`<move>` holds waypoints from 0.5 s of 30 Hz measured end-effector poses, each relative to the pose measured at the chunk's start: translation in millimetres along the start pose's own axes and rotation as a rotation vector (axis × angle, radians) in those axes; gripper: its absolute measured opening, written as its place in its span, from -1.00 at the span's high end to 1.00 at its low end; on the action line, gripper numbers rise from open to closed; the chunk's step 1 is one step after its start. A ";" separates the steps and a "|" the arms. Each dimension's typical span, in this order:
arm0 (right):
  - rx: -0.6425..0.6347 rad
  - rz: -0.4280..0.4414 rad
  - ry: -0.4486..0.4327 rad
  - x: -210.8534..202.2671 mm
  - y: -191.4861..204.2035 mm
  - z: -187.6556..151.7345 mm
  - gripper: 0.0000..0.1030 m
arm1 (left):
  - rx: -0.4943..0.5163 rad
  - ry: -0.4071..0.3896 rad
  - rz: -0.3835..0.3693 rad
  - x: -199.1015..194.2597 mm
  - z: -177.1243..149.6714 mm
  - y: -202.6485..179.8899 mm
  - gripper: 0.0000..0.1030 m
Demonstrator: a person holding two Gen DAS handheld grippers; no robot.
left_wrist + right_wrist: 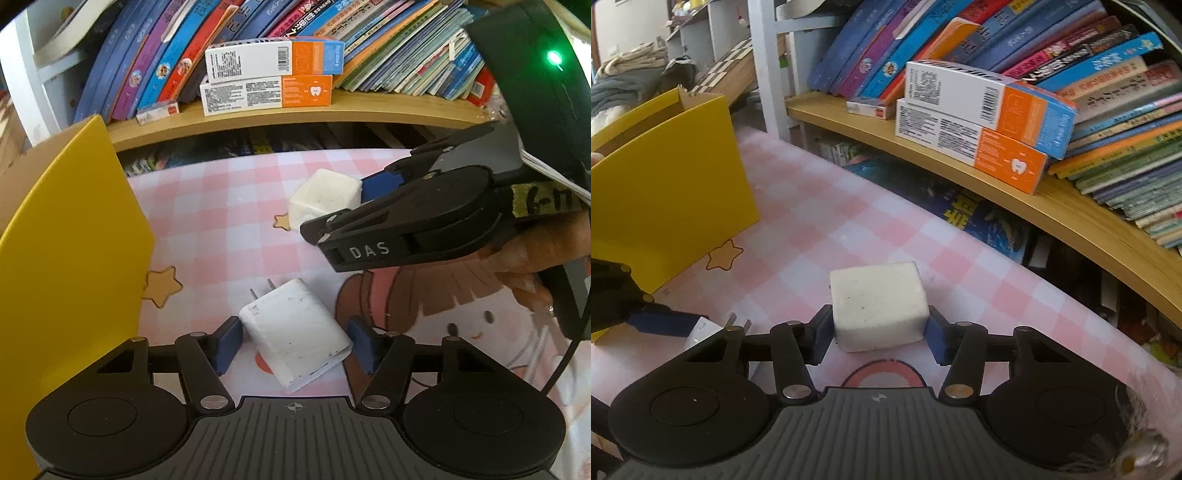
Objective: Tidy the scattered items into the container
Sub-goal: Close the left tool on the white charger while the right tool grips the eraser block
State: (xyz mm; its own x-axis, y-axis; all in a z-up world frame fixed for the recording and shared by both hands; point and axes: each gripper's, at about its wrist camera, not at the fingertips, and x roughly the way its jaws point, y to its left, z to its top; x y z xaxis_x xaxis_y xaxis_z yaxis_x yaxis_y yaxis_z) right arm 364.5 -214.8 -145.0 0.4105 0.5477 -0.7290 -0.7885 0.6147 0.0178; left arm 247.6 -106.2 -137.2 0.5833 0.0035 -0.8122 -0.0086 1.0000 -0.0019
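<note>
Both grippers reach low over the table: left gripper (293,341) jaws straddle the charger (295,338) loosely, right gripper (879,334) jaws clasp the cube (877,308).

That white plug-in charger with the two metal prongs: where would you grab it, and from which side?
Grip the charger across its two long flat sides, mid-body, coming from the end opposite the prongs. It lies flat on the checked cloth, prongs pointing away, so those parallel sides offer good contact. The left gripper already straddles it that way, fingers open and apparently not yet pressing.

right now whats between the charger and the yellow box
Nothing but bare pink checked cloth with a printed star; the left wrist view shows charger and yellow box apart.
</note>
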 end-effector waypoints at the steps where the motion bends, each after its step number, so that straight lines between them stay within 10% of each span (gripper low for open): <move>1: 0.007 -0.006 -0.001 -3.2 -0.2 -1.3 0.06 | -0.004 0.003 -0.010 -1.5 -0.3 0.5 -0.21; 15: 0.167 -0.115 -0.017 -73.4 1.0 -23.4 0.10 | 0.029 -0.022 -0.056 -42.6 -13.7 3.1 -0.21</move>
State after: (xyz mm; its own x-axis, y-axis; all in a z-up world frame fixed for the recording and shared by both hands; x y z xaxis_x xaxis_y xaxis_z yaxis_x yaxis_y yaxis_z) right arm 322.9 -267.7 -107.5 0.5023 0.4775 -0.7209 -0.6499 0.7584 0.0494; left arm 211.6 -103.3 -110.6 0.5999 -0.0529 -0.7983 0.0484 0.9984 -0.0298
